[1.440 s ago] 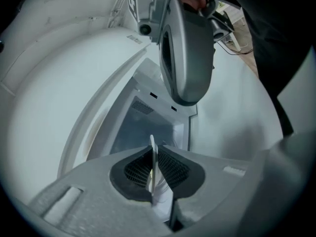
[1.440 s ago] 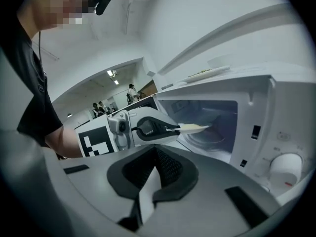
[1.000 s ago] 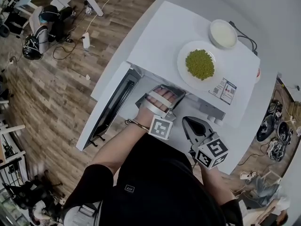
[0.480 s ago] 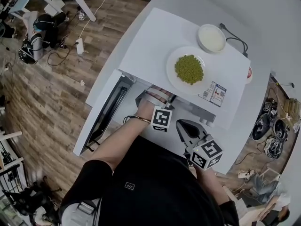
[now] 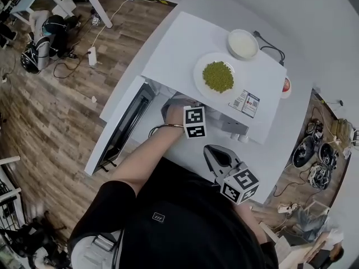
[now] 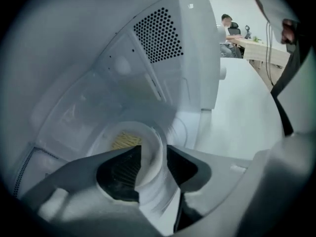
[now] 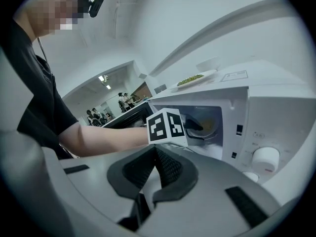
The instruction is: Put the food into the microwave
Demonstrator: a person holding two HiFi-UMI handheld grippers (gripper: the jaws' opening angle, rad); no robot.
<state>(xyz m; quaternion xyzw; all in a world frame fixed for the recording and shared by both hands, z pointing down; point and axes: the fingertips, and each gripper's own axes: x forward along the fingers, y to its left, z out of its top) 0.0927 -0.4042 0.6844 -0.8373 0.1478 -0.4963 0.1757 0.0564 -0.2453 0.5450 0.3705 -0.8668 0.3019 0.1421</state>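
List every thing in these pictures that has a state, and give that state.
Microwave door: open.
Bowl of yellow food: inside the microwave, rim between the left claw's jaws.
Left claw: jaws have just been opening, apart round the rim.
Right claw: shut, empty.
Plate of peas: on the microwave's top.

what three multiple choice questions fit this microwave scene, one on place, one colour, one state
1. Where is the plate of peas?
A on top of the microwave
B inside it
C under it

2. What colour is the food in the bowl inside the microwave?
A green
B yellow
C red

3. How is the microwave door?
A shut
B taken off
C open

1 A: the head view shows it on the white top.
2 B: the left gripper view shows yellow food.
3 C: the door stands swung out.
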